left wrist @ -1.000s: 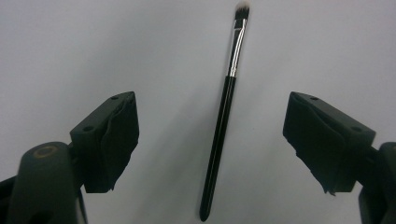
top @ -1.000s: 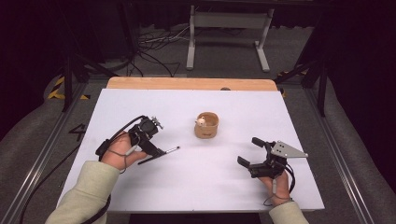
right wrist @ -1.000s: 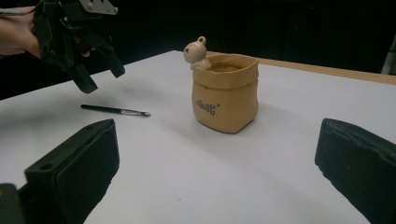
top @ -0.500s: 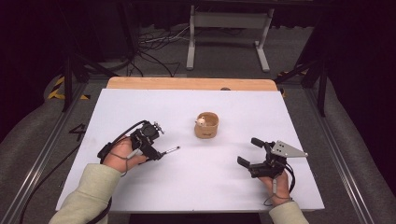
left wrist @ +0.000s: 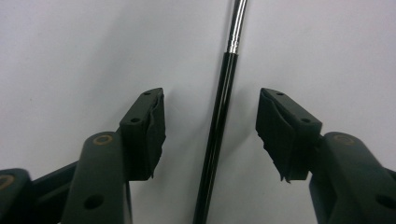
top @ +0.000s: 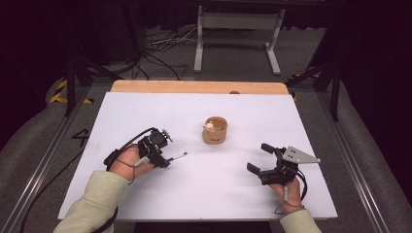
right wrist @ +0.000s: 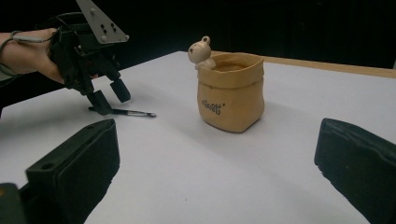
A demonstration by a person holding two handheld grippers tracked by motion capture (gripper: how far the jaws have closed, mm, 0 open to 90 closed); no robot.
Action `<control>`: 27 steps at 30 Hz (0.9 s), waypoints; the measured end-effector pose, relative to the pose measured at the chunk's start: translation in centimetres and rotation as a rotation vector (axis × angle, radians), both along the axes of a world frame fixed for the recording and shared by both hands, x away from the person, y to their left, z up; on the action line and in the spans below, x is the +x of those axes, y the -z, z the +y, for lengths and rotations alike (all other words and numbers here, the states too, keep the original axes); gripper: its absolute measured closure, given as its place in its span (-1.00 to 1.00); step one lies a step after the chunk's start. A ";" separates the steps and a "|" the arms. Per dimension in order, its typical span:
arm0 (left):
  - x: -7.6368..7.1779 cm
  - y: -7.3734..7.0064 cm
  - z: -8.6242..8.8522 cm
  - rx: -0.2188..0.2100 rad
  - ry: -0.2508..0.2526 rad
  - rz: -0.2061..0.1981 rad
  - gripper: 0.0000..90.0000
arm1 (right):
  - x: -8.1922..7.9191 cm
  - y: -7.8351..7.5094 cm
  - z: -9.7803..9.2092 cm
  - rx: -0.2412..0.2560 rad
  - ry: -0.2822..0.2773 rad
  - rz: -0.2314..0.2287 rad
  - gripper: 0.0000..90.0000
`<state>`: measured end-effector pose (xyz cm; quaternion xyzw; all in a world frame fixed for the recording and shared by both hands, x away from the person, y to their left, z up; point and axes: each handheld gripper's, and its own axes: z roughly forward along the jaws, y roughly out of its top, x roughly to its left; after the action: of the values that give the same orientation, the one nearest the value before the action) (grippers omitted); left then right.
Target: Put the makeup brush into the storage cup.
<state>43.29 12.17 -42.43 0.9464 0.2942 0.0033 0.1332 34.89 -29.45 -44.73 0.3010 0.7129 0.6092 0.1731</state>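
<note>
**Black pen between spread jaws, tan pot at mid-table**

Matte white covers the table top (top: 301, 126), smooth and unmarked, with a strip of pale wood (top: 194, 87) along its far edge. On the left side lies a slim black pen (left wrist: 217, 135), glossy and round, with a silver metal end; it rests flat on the white surface. The left gripper (left wrist: 210, 121) points down over it with its jaws set wide, one on each side of the barrel, and neither ribbed black pad (left wrist: 156, 123) touches it. In the high view the left gripper (top: 163, 158) sits in a hand with a pale sleeve (top: 92, 199) behind it, and the pen (top: 177, 156) pokes out to the right.

Near the middle of the table stands a small tan pot (right wrist: 229, 91), shaped like a soft sack with a rolled rim and dark lettering on its front. A little cream animal figure (right wrist: 200, 49) perches at its rim on the left. It stands well apart from both grippers.

The right gripper (top: 265, 158) rests low on the near right, jaws wide apart and holding nothing, a grey three-cornered plate (top: 299, 155) on top. Its blocky black jaws frame the pot from a distance, with bare white table between.

Open surface runs on all sides of the pot. Beyond the far edge are grey floor, dark cables (top: 155, 46) and a metal stand (top: 238, 29).
</note>
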 end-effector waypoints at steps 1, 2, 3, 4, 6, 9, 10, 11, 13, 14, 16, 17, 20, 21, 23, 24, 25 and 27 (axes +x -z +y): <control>0.0 0.1 0.0 0.003 0.002 0.004 0.02 | 0.0 0.0 0.0 0.000 -0.001 0.000 -1.00; -0.1 0.2 -0.1 0.003 0.003 0.008 0.05 | 0.0 0.0 0.0 0.000 0.000 0.002 -1.00; -0.1 0.3 -0.1 0.005 0.006 0.010 0.08 | 0.0 0.0 0.0 0.001 -0.001 0.004 -1.00; -0.1 0.2 -0.1 0.009 0.004 0.007 0.10 | 0.0 0.0 0.0 0.001 -0.002 0.003 -1.00; -0.1 0.2 -0.1 0.007 0.001 0.006 0.16 | 0.0 0.0 0.0 0.005 -0.004 0.006 -1.00; -0.2 0.2 -0.1 0.021 -0.005 0.004 0.36 | 0.0 0.0 0.0 0.006 -0.007 0.007 -1.00; -0.2 0.1 -0.1 0.025 0.007 0.005 0.41 | 0.0 0.0 0.0 0.004 -0.006 0.006 -0.99; -0.2 0.1 -0.1 0.025 0.007 0.005 0.46 | 0.0 0.0 0.0 0.004 -0.006 0.006 -0.99; -0.3 0.1 -0.2 0.035 0.014 0.007 0.53 | 0.1 0.1 0.0 0.004 -0.007 0.008 -0.99; -0.4 0.1 -0.2 0.035 0.018 0.010 0.56 | 0.1 0.1 0.0 0.005 -0.007 0.009 -0.99; -0.5 0.1 -0.2 0.036 0.013 -0.001 0.63 | 0.1 0.1 0.0 0.014 -0.009 0.012 -0.99; -0.5 0.2 -0.2 0.038 0.004 -0.007 0.71 | 0.1 0.1 -0.1 0.018 -0.011 0.014 -0.99; -0.5 0.1 -0.3 0.051 0.014 -0.019 0.76 | 0.1 0.1 -0.1 0.017 -0.009 0.017 -0.99; -0.5 0.1 -0.3 0.051 0.014 -0.019 0.77 | 0.1 0.1 -0.1 0.015 -0.011 0.016 -0.99; -0.7 0.1 -0.4 0.063 0.020 -0.014 0.81 | 0.1 0.1 0.0 0.012 -0.013 0.018 -0.99; -0.7 0.1 -0.4 0.058 0.015 -0.014 0.84 | 0.1 0.1 0.0 0.010 -0.013 0.020 -0.99; -0.6 0.1 -0.4 0.057 0.015 -0.012 0.84 | 0.1 0.1 0.0 0.008 -0.013 0.023 -0.99; -0.6 0.1 -0.3 0.053 0.014 -0.006 0.85 | 0.1 0.1 0.0 0.008 -0.011 0.027 -0.99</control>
<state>42.72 11.85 -42.57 0.9516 0.2869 0.0128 0.1090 34.98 -29.43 -44.85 0.3059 0.7144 0.6089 0.1591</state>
